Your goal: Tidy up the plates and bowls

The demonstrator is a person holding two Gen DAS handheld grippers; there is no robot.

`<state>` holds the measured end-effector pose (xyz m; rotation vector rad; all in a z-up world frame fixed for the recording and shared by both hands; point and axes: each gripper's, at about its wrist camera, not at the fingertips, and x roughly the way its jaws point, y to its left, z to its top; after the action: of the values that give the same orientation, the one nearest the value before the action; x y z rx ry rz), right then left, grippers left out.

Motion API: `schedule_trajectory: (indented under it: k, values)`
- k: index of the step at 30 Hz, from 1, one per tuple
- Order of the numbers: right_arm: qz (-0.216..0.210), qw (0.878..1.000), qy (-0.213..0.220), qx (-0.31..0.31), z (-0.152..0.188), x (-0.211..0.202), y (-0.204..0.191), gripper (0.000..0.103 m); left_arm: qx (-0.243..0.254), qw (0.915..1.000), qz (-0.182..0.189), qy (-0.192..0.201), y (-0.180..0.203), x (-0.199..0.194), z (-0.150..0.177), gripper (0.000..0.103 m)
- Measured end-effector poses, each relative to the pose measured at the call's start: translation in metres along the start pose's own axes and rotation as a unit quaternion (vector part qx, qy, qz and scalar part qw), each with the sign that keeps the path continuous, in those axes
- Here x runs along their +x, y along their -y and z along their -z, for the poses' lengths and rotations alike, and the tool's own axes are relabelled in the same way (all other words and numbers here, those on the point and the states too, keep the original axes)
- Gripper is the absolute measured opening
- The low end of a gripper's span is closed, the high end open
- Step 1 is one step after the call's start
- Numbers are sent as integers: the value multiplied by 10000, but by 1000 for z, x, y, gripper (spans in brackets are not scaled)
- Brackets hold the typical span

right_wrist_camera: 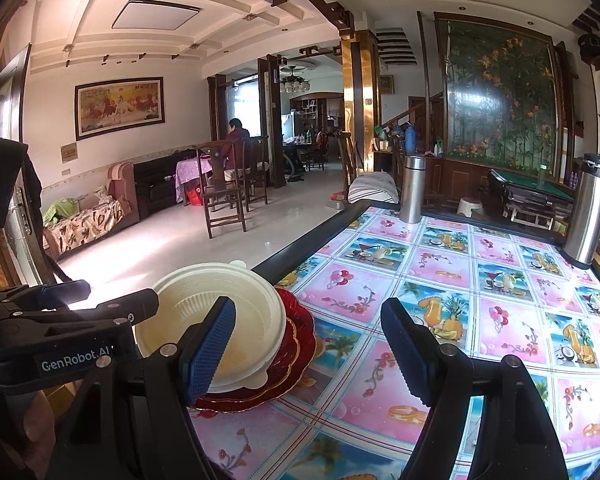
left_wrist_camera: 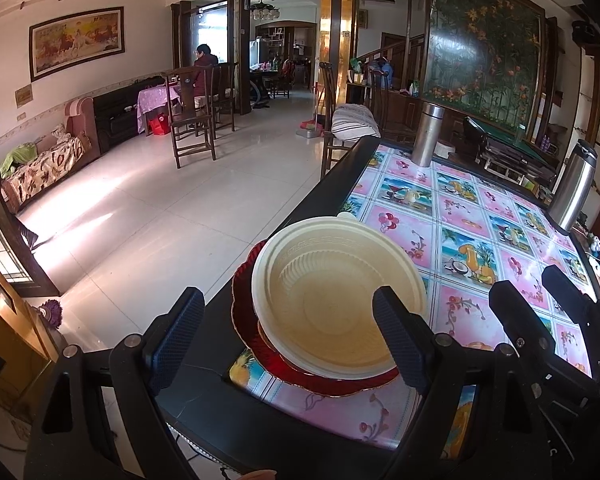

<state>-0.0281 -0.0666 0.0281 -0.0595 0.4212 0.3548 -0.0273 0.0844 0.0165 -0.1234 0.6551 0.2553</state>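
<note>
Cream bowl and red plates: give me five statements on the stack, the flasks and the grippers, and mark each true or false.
1. The cream bowl sits on the red plates. True.
2. The stack stands in the middle of the table. False: it is at the table's near left corner, by the edge.
3. Two steel flasks stand upright at the table's far side. True.
4. The right gripper grips the bowl. False: its jaws are open and hold nothing.
5. The left gripper is shut. False: its jaws stand wide apart around the stack.
</note>
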Motion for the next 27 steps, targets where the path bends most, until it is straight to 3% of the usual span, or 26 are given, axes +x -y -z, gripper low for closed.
schedule_trajectory:
  k: [27]
  values:
    - [-86,9999,12,-103,0,1,-13,77,-79,10000,11,-34,-8,5,2,87]
